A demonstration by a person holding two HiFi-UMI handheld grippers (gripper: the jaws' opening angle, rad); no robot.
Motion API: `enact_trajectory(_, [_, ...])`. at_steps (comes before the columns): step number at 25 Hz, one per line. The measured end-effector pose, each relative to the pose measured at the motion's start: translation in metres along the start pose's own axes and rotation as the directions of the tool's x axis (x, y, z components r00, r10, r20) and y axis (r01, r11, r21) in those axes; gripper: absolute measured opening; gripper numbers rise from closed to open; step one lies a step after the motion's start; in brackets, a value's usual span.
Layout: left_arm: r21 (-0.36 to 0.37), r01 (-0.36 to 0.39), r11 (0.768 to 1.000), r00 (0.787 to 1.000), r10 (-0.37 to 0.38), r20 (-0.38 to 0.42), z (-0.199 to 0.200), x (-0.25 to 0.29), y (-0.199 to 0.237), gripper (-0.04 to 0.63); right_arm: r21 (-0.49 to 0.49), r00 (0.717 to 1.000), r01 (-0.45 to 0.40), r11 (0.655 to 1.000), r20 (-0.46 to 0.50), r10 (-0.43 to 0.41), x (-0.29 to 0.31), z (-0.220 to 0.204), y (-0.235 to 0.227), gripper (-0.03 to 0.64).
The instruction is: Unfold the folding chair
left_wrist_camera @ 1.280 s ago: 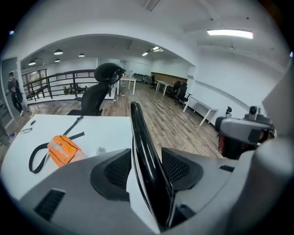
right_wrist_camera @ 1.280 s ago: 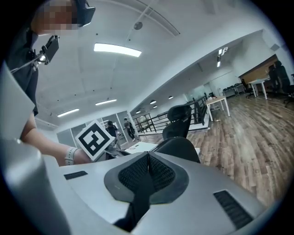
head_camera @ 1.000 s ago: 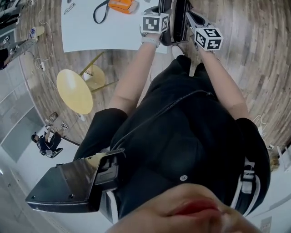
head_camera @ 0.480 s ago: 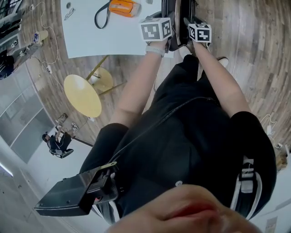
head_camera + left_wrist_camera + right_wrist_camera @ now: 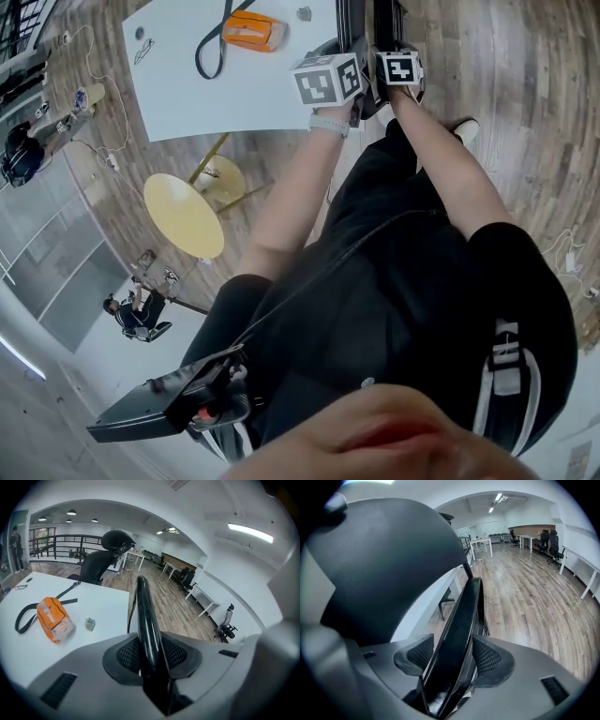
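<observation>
Black folding chair (image 5: pixel 143 603) is pinched by closing left hand-held gripper (image 5: pixel 150 646), straddled by opening right hand-held gripper (image 5: pixel 453 654).

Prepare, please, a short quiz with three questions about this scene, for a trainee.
1. True or false: the orange pouch lies on the floor.
2. What does the left tool grip? A) a cable B) the folding chair's black tube C) nothing
3. Fill in: the pouch's strap is ____.
Key: 1 false, it lies on the white table. 2 B; its jaws have just been closing, the tube between them. 3 black.
</observation>
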State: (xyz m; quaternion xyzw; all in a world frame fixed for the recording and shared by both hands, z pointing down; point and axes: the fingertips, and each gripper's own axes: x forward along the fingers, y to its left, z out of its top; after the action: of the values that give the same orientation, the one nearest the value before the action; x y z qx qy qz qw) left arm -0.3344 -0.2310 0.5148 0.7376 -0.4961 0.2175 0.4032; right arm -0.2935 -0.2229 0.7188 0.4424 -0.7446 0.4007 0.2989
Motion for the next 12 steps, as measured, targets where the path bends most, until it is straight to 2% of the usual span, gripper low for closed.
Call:
enact_trajectory(6, [0.012, 0.013, 1.000, 1.000, -0.013, 0.010, -0.001, 0.005, -0.009, 0.092, 0.074, 0.993, -0.044, 0.996, -0.104, 0.052, 0.018, -0.027, 0.008, 0.236])
enact_trajectory(8, [0.008, 0.007, 1.000, 1.000, -0.007, 0.013, -0.003, 0.005, -0.009, 0.092, 0.084, 0.990, -0.030, 0.996, -0.133, 0.041, 0.020, -0.032, 0.007, 0.236])
enact_trajectory(10, [0.004, 0.006, 1.000, 1.000, -0.006, 0.020, -0.004, 0.006, -0.009, 0.092, 0.073, 0.990, -0.002, 0.997, -0.139, 0.012, 0.020, -0.033, -0.001, 0.235])
enact_trajectory(12, [-0.005, 0.011, 1.000, 1.000, -0.011, 0.027, -0.002, 0.008, -0.007, 0.091, 0.097, 0.992, -0.065, 0.993, -0.101, 0.075, 0.023, -0.024, 0.007, 0.227])
